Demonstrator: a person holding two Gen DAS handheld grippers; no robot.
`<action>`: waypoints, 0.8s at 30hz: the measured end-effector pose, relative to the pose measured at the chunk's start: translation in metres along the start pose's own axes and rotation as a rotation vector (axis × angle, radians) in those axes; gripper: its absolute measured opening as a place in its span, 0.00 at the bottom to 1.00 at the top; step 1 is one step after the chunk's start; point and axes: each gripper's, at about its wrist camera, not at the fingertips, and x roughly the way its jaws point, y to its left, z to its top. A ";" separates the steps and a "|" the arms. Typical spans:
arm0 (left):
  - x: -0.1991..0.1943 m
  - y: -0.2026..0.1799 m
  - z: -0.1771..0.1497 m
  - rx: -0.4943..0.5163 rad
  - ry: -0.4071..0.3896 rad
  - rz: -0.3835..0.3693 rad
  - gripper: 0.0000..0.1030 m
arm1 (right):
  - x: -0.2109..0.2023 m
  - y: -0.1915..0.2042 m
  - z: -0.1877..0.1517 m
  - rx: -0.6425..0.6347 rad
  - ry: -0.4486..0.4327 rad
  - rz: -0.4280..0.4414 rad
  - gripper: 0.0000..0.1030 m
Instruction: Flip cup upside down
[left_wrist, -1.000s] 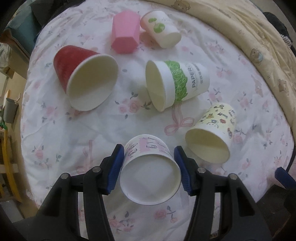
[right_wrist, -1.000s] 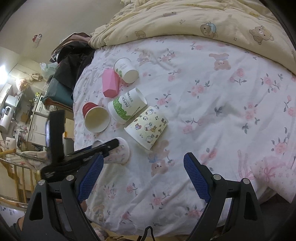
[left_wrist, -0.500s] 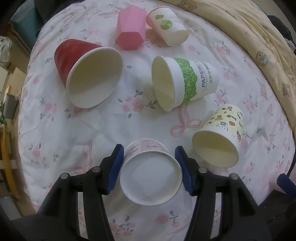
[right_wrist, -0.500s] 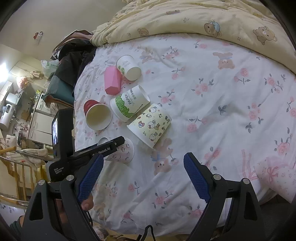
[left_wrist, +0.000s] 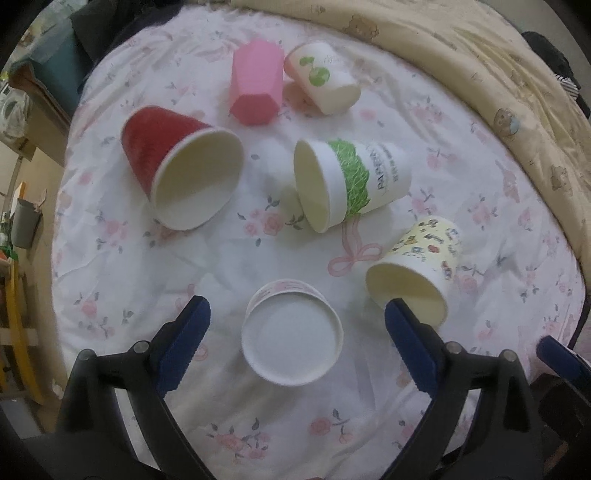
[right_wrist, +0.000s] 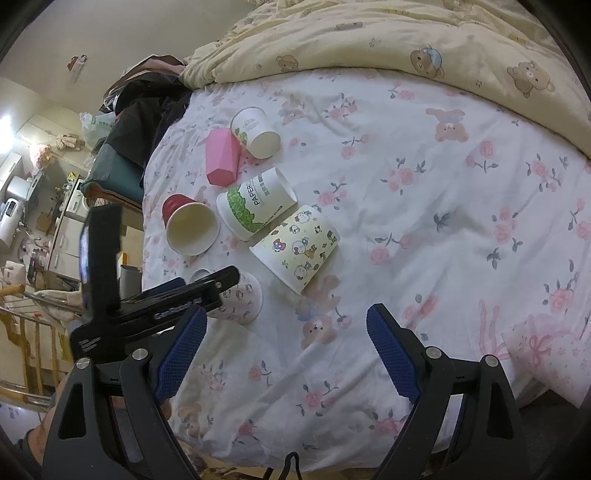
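A small white paper cup with pink print (left_wrist: 291, 343) stands upside down on the flowered bedsheet (left_wrist: 221, 266), its flat bottom facing up. My left gripper (left_wrist: 293, 332) is open, its blue fingers wide on either side of the cup and not touching it. The same cup shows in the right wrist view (right_wrist: 242, 299), partly behind the left gripper's black body. My right gripper (right_wrist: 286, 350) is open and empty above the sheet, to the right of that cup.
Several cups lie on their sides beyond it: red (left_wrist: 177, 177), green-banded (left_wrist: 351, 184), cartoon-print (left_wrist: 417, 277), pink (left_wrist: 256, 86), and a small white one (left_wrist: 321, 77). A yellow bear quilt (right_wrist: 406, 40) lies at the back. The bed edge (right_wrist: 144, 206) drops at left.
My left gripper has opened wide and let go of the small cup, which now stands upside down on the sheet. The right gripper has stayed open.
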 end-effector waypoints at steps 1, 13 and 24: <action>-0.006 0.001 -0.001 0.004 -0.010 -0.001 0.91 | -0.001 0.001 0.000 -0.005 -0.004 0.000 0.88; -0.118 0.043 -0.044 -0.041 -0.330 0.009 0.91 | -0.013 0.023 -0.013 -0.118 -0.060 -0.013 0.88; -0.141 0.075 -0.125 -0.090 -0.446 0.044 0.95 | -0.042 0.055 -0.060 -0.275 -0.214 -0.067 0.88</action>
